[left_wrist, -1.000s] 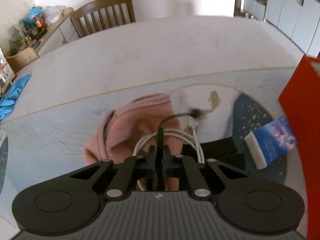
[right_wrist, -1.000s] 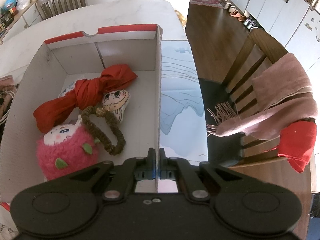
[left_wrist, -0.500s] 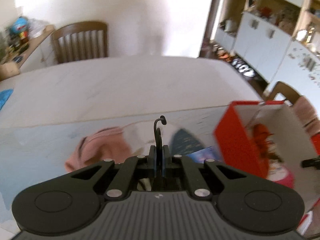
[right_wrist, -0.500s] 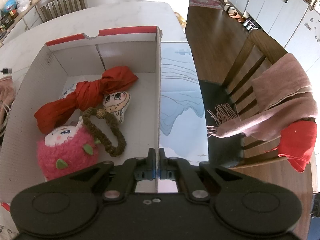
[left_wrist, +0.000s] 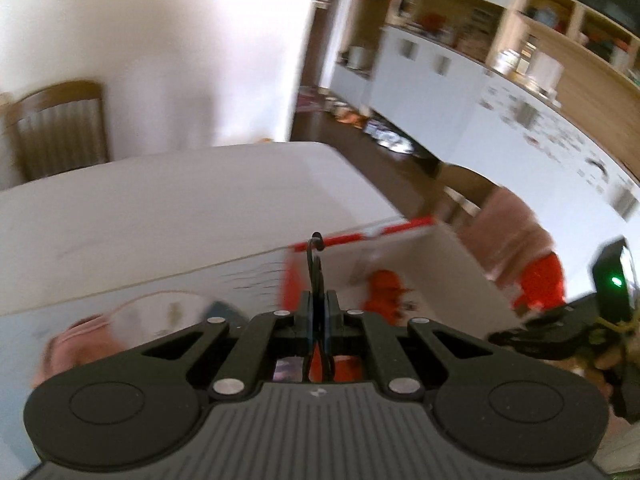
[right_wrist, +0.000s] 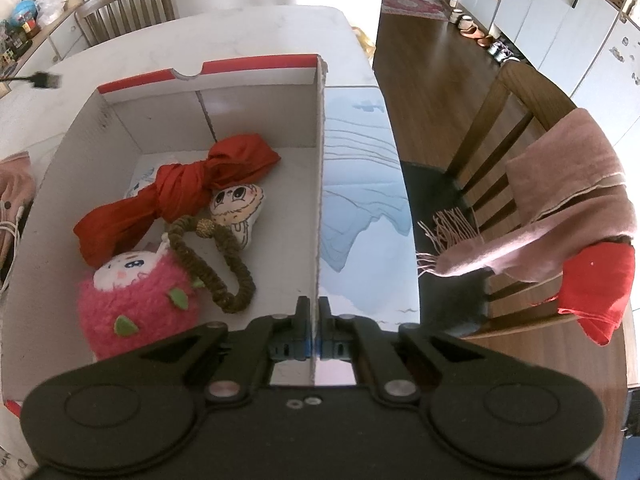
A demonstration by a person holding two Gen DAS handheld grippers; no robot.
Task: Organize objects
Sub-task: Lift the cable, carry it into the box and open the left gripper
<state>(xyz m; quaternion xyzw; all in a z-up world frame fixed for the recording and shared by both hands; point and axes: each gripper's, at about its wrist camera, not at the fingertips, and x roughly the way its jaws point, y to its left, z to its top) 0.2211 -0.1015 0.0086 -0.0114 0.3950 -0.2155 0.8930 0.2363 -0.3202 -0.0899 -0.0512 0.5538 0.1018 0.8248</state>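
My left gripper [left_wrist: 318, 300] is shut on a black cable [left_wrist: 314, 264] and holds it in the air, just left of the red and white box [left_wrist: 452, 264]. The cable's plug end [right_wrist: 44, 79] hangs at the far left in the right wrist view. My right gripper [right_wrist: 313, 308] is shut on the right wall of the box [right_wrist: 320, 184]. Inside the box lie a knotted red cloth [right_wrist: 180, 196], a pink plush toy [right_wrist: 136, 300], a small face pillow [right_wrist: 236, 208] and a brown bead bracelet [right_wrist: 216, 276].
A pink cloth [left_wrist: 76, 340] with white cables [right_wrist: 12, 224] lies on the table left of the box. A wooden chair [right_wrist: 516, 168] draped with a pink scarf [right_wrist: 568, 208] and a red cloth [right_wrist: 600, 292] stands on the right. Another chair [right_wrist: 124, 4] stands at the far side.
My left gripper has lifted the black cable off the pink cloth and swung it right toward the box. The plug end now shows in the right wrist view. The right gripper has not moved.
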